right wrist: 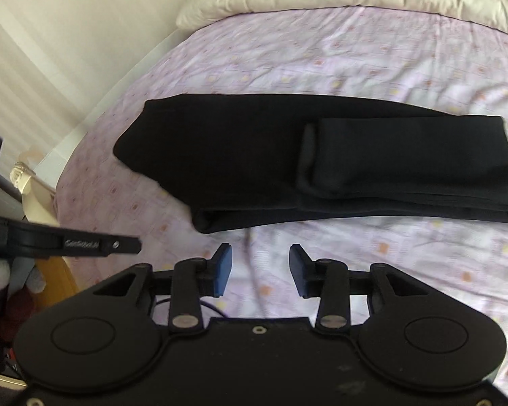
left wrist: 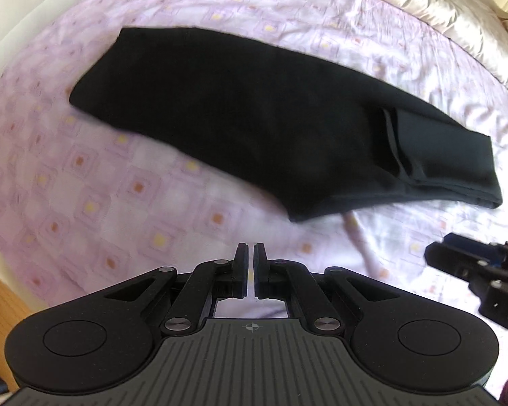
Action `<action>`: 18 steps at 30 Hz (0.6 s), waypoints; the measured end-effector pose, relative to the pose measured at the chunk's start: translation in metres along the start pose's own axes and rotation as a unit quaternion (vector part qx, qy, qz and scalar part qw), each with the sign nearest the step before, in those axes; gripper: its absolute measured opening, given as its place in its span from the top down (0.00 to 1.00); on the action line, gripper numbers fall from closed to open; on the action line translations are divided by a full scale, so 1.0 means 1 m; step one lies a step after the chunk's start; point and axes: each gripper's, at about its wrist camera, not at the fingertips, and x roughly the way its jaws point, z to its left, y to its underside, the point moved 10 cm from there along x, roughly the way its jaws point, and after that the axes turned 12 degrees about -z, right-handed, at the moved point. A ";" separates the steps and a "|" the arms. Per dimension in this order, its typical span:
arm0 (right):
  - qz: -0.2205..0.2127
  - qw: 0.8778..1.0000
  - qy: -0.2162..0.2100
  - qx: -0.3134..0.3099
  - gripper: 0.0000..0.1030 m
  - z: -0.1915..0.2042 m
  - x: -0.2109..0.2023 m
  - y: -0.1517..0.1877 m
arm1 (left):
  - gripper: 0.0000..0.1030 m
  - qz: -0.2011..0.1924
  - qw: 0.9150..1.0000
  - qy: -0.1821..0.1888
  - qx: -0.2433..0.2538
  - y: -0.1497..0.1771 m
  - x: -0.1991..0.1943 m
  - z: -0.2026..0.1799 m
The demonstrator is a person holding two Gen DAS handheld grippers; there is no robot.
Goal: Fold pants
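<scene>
The black pants (right wrist: 288,162) lay folded on the bed (right wrist: 355,67). The left gripper (left wrist: 250,253) had fingers nearly together, the right gripper (right wrist: 260,267) wide, both empty. A one-layer pinch risked unravelling the fold.

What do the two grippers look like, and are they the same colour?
Both are mostly black, with round discs on each side and silver screws on the linkages. The left gripper has plain black fingers and a ribbed grey body with a small crosshair mark. The right gripper has blue pads.
</scene>
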 end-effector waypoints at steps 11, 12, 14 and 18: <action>-0.034 0.997 0.070 -0.001 0.84 0.068 0.067 -0.027 | 0.97 -0.002 0.997 0.060 0.051 -0.037 0.026 0.058; -0.034 0.996 0.080 0.001 0.85 0.069 0.074 -0.028 | 0.97 -0.001 0.997 0.064 0.051 -0.039 0.029 0.065; -0.032 0.995 0.097 0.011 0.86 0.074 0.085 -0.026 | 0.97 -0.001 0.996 0.068 0.053 -0.041 0.030 0.076; 0.001 0.991 0.133 0.034 0.87 0.074 0.107 -0.003 | 0.97 0.005 0.996 0.074 0.052 -0.047 0.039 0.096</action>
